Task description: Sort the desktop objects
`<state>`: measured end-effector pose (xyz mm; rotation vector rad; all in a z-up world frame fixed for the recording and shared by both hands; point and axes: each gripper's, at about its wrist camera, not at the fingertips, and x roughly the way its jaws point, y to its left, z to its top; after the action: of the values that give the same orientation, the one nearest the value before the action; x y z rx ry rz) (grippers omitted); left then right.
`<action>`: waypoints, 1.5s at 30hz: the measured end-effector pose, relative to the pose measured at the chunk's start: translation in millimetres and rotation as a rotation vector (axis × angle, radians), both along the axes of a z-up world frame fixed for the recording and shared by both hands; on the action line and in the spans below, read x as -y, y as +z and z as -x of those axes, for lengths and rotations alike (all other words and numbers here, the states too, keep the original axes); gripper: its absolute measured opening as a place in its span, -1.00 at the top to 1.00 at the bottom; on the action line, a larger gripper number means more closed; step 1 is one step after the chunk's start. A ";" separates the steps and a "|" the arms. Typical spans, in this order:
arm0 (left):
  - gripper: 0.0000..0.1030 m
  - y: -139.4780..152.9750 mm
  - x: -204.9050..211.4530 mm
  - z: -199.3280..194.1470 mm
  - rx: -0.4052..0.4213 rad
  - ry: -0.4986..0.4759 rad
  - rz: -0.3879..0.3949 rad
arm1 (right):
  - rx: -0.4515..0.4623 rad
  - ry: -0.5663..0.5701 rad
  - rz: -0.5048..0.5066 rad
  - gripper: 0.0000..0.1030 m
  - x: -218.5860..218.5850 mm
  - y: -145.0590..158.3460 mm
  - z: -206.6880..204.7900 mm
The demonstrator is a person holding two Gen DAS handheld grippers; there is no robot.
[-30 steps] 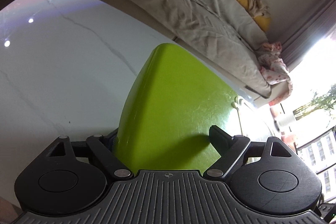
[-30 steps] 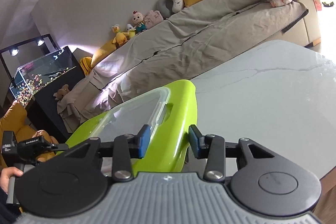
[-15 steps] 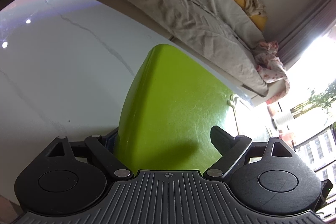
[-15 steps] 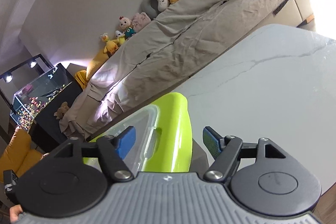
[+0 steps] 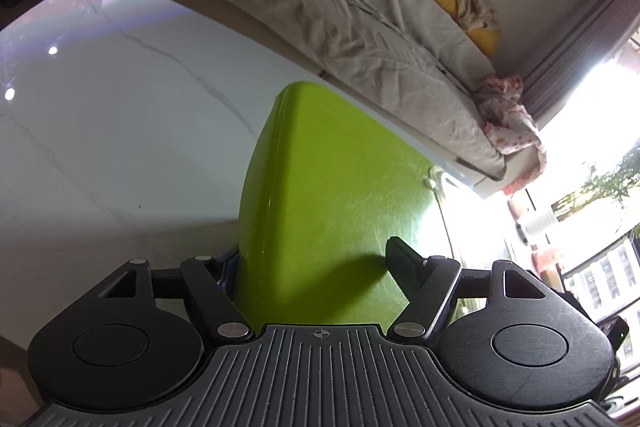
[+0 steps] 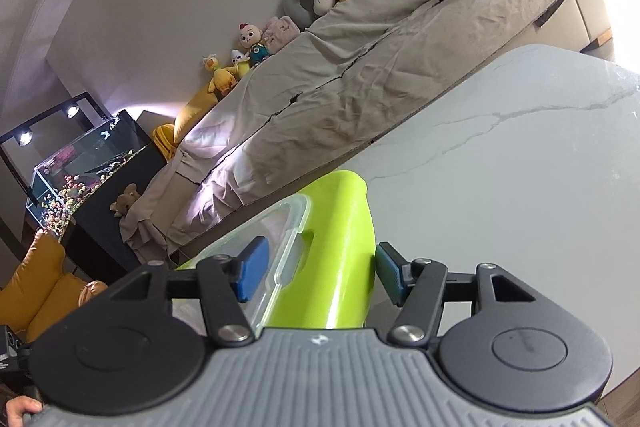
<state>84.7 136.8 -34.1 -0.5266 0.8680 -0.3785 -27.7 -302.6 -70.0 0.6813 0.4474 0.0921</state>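
A lime-green box (image 5: 328, 195) with a clear clip-on lid (image 6: 256, 227) lies on the white marble table (image 5: 120, 155). My left gripper (image 5: 312, 255) straddles one edge of the box. Its left finger is mostly hidden behind that edge, and its right finger (image 5: 404, 267) lies over the broad green face. These jaws are closing and I see no firm pinch. My right gripper (image 6: 318, 259) has the box's green end wall (image 6: 340, 259) between its blue pads. One pad (image 6: 250, 269) hangs over the lid, clear of the wall. These jaws are closing too.
A long sofa under a beige cover (image 6: 380, 75) runs along the table's far edge, with soft toys (image 6: 248, 47) on it. A fish tank (image 6: 80, 163) stands at the left. Bare table top (image 6: 520, 187) stretches right of the box. A hand (image 6: 16, 407) shows at the bottom left.
The right gripper's pads, pinched on the green wall a second ago, spread wide and have narrowed a little since. The left jaws have drawn in slightly around the box edge.
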 end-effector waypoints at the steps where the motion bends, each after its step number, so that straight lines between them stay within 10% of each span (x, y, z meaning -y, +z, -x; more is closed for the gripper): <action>1: -0.55 -5.6 -0.1 1.0 -0.016 -0.006 0.011 | 0.007 0.000 0.003 -0.20 0.7 -2.0 1.7; 25: -0.81 -14.7 12.1 -45.3 -0.058 0.034 0.012 | -0.031 0.000 0.054 -0.26 -6.5 0.2 -37.2; 36: -0.82 -16.5 -9.6 -36.0 -0.055 -0.014 0.052 | -0.014 -0.041 -0.131 -0.56 -0.3 -21.3 50.0; 40: -0.81 -18.5 -2.9 -45.0 -0.047 0.000 0.046 | -0.030 0.023 -0.121 -0.18 -8.9 -20.6 57.9; 45: -0.81 -15.3 2.4 -65.5 -0.043 0.031 -0.015 | -0.008 0.058 -0.042 -0.17 -22.2 -0.4 45.6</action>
<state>150.2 134.5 -49.4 -0.5349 0.9027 -0.3331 -73.3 -280.5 -70.4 0.7107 0.4744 0.1535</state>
